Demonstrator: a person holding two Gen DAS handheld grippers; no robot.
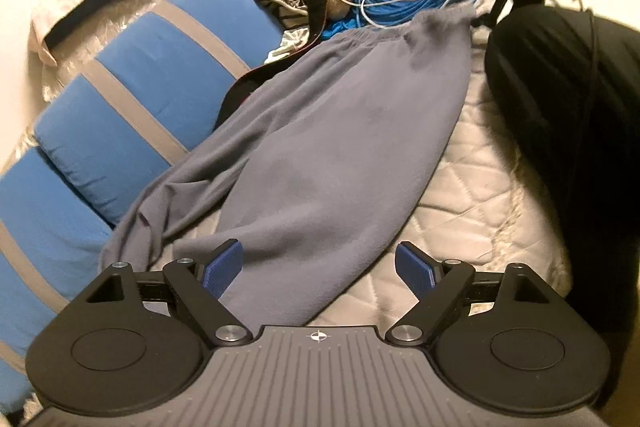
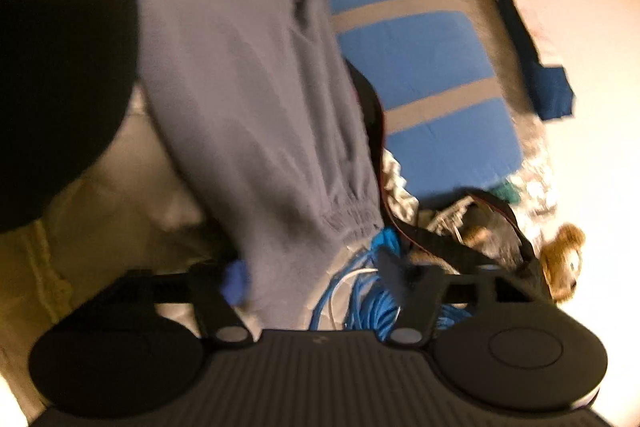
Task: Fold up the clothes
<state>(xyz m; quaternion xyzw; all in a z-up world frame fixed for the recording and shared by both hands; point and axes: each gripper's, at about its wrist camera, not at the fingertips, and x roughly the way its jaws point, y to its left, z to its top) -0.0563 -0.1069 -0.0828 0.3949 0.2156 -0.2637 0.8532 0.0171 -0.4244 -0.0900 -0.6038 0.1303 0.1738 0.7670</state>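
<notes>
The grey trousers [image 1: 320,147] are laid lengthwise on the quilted bed [image 1: 472,195], stretching from 6 o'clock toward 1 o'clock in the left wrist view, beside a blue striped cushion [image 1: 152,83] at 9 o'clock. The jaws of the left gripper [image 1: 318,269] are spread wide above the near end of the cloth, which is not pinched. In the blurred right wrist view, the waistband corner is seen between the half-closed jaws of the right gripper [image 2: 316,281]; whether it is pinched cannot be told. A coil of blue cable [image 2: 372,303] lies just beside it.
</notes>
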